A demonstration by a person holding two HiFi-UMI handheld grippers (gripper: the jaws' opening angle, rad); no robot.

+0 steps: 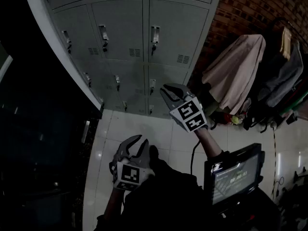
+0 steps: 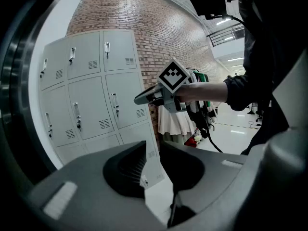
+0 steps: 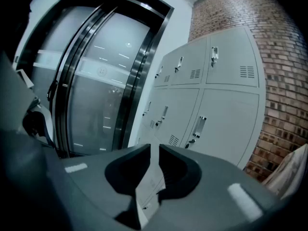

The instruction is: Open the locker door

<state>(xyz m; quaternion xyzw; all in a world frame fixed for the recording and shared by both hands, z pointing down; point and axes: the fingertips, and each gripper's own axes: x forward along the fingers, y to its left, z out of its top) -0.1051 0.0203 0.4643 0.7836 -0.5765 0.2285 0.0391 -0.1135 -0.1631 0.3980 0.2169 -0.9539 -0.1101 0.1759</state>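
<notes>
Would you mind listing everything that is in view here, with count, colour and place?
lockers: one bank of many doors, grey, all shut, ahead of both grippers
brick wall: one, red-brown, right of the lockers
garments: several, one pale beige and others dark grey, hanging in front of the brick wall
floor: one, white tiles, below the lockers
glass door: one, dark frame, left of the lockers in the right gripper view
screen: one, dark with a lit display, lower right of the head view
left gripper: one, grey, held low, fingers slightly apart, nothing between them
right gripper: one, grey, raised toward the lockers, fingers slightly apart, nothing between them
</notes>
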